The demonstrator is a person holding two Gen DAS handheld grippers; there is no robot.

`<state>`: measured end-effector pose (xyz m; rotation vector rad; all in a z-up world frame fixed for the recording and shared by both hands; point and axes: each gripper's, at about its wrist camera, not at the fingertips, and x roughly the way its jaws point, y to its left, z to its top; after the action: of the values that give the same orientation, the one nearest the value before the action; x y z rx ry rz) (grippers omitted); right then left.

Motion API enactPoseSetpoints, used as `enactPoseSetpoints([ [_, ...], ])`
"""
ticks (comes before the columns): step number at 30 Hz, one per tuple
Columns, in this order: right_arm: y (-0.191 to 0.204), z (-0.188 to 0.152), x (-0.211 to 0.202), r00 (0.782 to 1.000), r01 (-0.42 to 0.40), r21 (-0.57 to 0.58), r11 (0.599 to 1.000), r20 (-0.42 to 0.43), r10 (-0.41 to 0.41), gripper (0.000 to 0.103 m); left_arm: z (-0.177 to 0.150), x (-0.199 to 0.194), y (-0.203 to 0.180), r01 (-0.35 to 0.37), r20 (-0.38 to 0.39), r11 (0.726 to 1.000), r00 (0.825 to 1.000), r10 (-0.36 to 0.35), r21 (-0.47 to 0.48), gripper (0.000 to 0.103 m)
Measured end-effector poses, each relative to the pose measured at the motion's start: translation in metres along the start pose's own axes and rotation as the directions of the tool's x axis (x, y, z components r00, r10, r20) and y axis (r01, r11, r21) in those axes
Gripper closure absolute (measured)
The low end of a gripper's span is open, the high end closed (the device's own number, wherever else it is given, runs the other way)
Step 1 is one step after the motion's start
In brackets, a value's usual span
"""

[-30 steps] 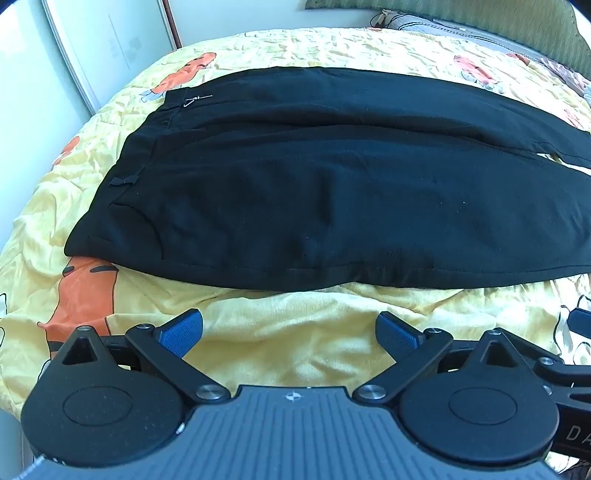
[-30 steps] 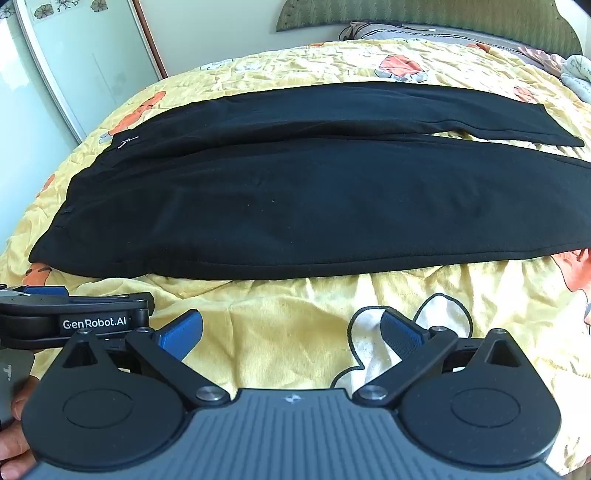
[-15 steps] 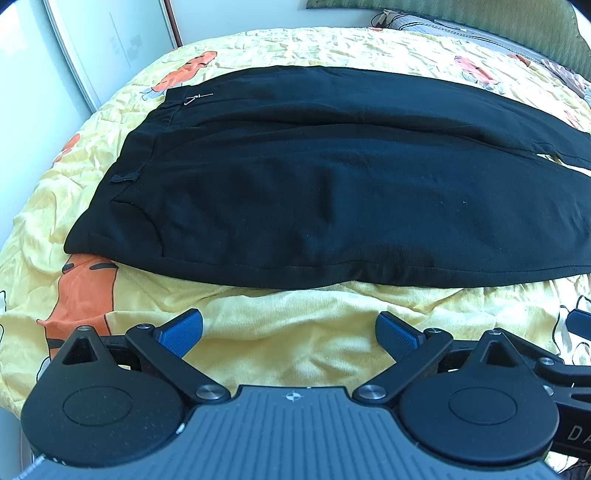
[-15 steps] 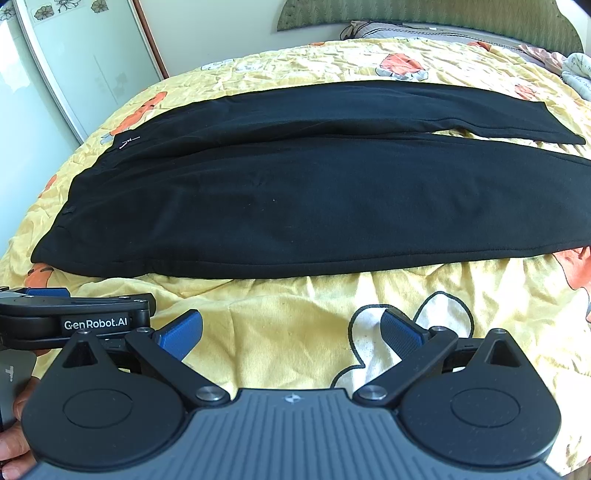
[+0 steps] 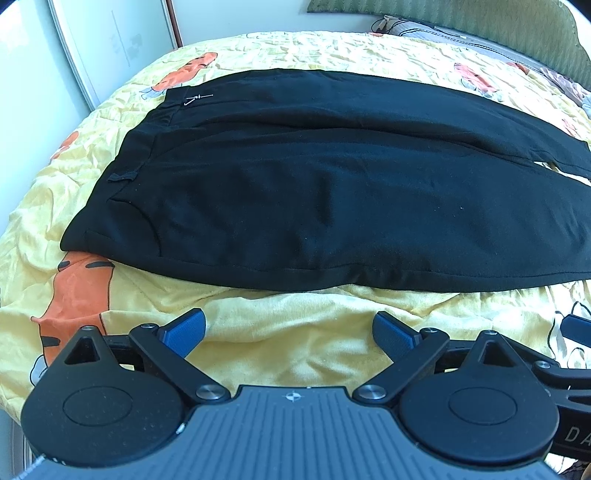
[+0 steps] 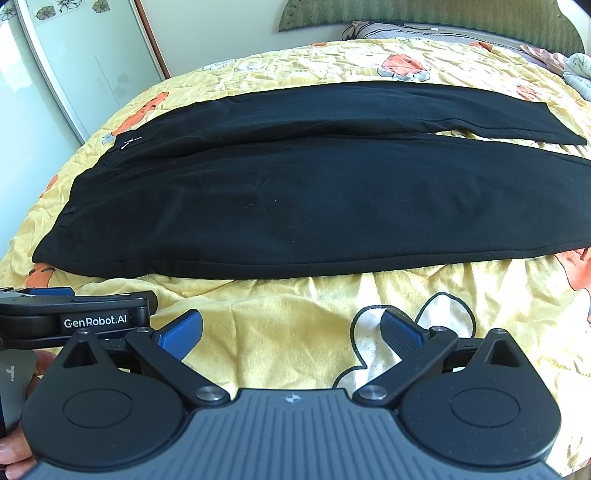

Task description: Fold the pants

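Note:
Black pants (image 5: 332, 199) lie flat across the yellow bed, waistband at the left, both legs running to the right; they also show in the right wrist view (image 6: 314, 206). My left gripper (image 5: 290, 328) is open and empty, over the sheet just short of the pants' near edge. My right gripper (image 6: 291, 330) is open and empty, also just short of the near edge, further along the leg. The left gripper's body (image 6: 74, 317) shows at the left of the right wrist view.
The bed has a yellow sheet (image 5: 295, 354) with orange cartoon prints. A pale sliding wardrobe door (image 6: 74, 74) stands to the left. A green headboard (image 6: 443, 14) and pillows (image 6: 406, 31) are at the far side.
Both grippers have crept slightly forward and toward the pants; the pants have not moved. Both stay open.

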<state>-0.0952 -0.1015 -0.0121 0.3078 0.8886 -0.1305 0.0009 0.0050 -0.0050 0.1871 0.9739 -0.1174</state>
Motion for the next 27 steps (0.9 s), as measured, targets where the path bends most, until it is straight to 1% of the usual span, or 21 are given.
enactPoseSetpoints([
  [7,-0.0001,0.0006,0.0006,1.000,-0.006,-0.003,1.000,-0.001,0.006,0.000,-0.0004,-0.0020,-0.0039,-0.014,0.011,1.000,1.000,0.014,0.018,0.005],
  [27,-0.0004,0.0001,0.0013,1.000,-0.013,-0.006,1.000,-0.001,0.013,0.000,0.0004,0.0022,-0.0012,-0.008,-0.004,1.000,1.000,0.008,0.018,0.004],
])
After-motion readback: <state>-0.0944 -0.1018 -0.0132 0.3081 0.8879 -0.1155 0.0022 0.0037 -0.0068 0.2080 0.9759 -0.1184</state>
